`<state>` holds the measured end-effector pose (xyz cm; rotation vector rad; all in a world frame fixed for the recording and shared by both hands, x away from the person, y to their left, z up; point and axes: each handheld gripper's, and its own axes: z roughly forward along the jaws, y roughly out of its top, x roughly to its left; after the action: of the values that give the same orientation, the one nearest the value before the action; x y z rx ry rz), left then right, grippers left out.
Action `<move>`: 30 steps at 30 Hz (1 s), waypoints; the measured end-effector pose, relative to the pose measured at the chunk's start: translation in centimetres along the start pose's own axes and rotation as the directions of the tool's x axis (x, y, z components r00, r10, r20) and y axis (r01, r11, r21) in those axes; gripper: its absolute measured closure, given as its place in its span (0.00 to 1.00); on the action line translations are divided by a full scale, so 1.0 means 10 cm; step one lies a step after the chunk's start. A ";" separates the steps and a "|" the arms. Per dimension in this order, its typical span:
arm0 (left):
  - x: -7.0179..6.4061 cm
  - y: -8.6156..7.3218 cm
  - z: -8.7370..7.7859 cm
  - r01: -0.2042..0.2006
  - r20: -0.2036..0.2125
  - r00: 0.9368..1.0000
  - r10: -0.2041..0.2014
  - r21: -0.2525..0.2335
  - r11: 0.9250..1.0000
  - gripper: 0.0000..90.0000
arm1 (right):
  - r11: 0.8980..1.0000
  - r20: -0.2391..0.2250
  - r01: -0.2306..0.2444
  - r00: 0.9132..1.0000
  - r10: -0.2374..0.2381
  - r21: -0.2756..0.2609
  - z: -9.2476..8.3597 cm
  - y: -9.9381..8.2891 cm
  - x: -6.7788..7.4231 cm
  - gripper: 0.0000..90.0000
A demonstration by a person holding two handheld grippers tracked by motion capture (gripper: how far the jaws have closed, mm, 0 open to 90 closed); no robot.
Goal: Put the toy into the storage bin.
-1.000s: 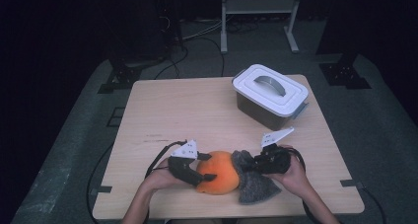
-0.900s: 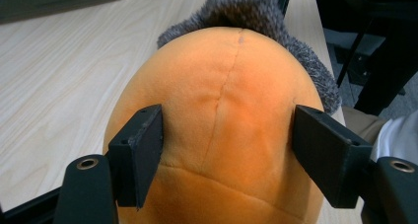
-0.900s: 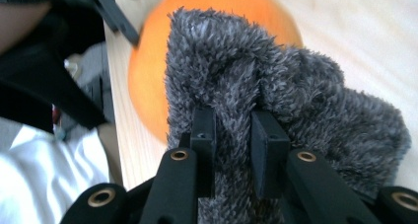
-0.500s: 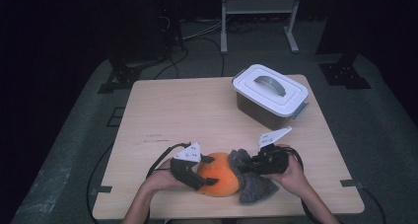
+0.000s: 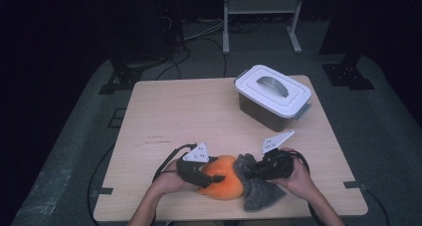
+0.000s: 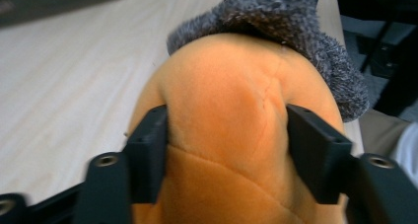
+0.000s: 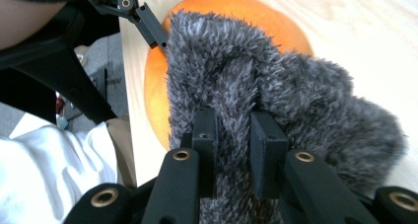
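The left claw (image 5: 211,172) has just been closing, and in the left gripper view its two black jaws now press into either side of the orange plush ball (image 6: 231,135), denting the soft fabric, where half a second back they stood wider about it. The right claw (image 5: 247,173) is pinched nearly shut on a fold of the grey fuzzy cover (image 7: 276,86), the pile bunched up between its jaws. The ball sits at the near edge of the desk (image 5: 199,111), between the two hands, with the grey cover draped over its right end and trailing onto the wood. With the ball now gripped from one side and the cover from the other, I judge the pair set for pulling the cover along or off the ball. The lidded white container (image 5: 272,96) stands well apart at the far right, untouched.
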<state>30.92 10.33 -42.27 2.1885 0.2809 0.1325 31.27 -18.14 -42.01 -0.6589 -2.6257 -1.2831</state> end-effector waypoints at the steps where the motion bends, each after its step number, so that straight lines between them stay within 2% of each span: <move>1: -0.01 0.02 -0.01 -0.001 -0.013 1.000 0.001 -0.020 1.000 0.47 | 1.000 0.009 -0.001 1.000 0.002 -0.009 -0.03 0.00 -0.02 0.84; 3: -0.03 0.06 -0.01 -0.025 -0.051 0.998 0.023 -0.051 0.998 0.49 | 1.000 0.029 -0.006 1.000 0.006 -0.022 -0.09 0.00 -0.04 0.84; 6: -0.10 0.11 0.04 -0.089 -0.114 0.990 0.079 -0.086 0.992 0.50 | 0.998 0.063 -0.010 0.998 0.014 -0.061 -0.19 0.01 -0.06 0.84; 8: -0.14 0.13 0.10 -0.116 -0.108 0.989 0.104 -0.105 0.988 0.49 | 0.995 0.073 -0.012 0.997 0.019 -0.095 -0.24 0.02 -0.06 0.84; 10: -0.17 0.15 0.12 -0.122 -0.093 0.989 0.113 -0.098 0.988 0.45 | 0.993 0.072 -0.016 0.997 0.025 -0.119 -0.27 0.02 -0.07 0.84; 12: -0.16 0.17 0.11 -0.098 -0.068 0.993 0.092 -0.099 0.990 0.37 | 0.995 0.070 -0.016 0.997 0.022 -0.097 -0.22 0.01 -0.07 0.84; 14: -0.15 0.19 0.07 -0.080 -0.055 0.996 0.075 -0.096 0.992 0.26 | 0.998 0.043 -0.012 0.999 0.015 -0.067 -0.14 0.00 -0.05 0.83; 16: -0.15 0.21 0.06 -0.067 -0.044 0.997 0.063 -0.077 0.995 0.15 | 0.998 0.014 0.013 1.000 -0.012 -0.058 -0.06 0.02 0.00 0.83; 17: -0.15 0.21 0.07 -0.069 -0.053 0.996 0.066 -0.062 0.996 0.12 | 0.998 0.007 0.030 1.000 -0.030 -0.052 -0.02 0.04 0.05 0.83; 19: -0.14 0.18 0.11 -0.072 -0.047 0.996 0.071 -0.022 0.997 0.11 | 0.997 0.026 0.068 0.997 -0.066 -0.040 0.02 0.08 0.14 0.82; 21: -0.12 0.12 0.12 -0.093 -0.044 0.995 0.092 -0.013 0.996 0.17 | 0.996 0.048 0.087 0.995 -0.085 -0.033 0.02 0.09 0.16 0.82; 24: -0.06 0.06 0.08 -0.063 -0.035 0.997 0.063 -0.012 0.998 0.27 | 0.997 0.048 0.063 0.997 -0.061 -0.038 0.00 0.06 0.11 0.82; 28: 0.02 -0.03 0.00 -0.010 -0.013 1.000 0.010 -0.019 1.000 0.28 | 1.000 0.072 0.023 0.997 -0.023 -0.006 -0.01 -0.03 -0.01 0.81; 30: 0.03 -0.05 -0.02 -0.003 -0.006 1.000 0.003 -0.026 1.000 0.28 | 1.000 0.078 -0.010 0.997 0.009 0.008 -0.01 -0.09 -0.09 0.81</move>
<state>31.13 10.81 -42.56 2.1629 0.2781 0.1436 31.64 -18.94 -42.83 -0.7344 -2.6844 -1.2686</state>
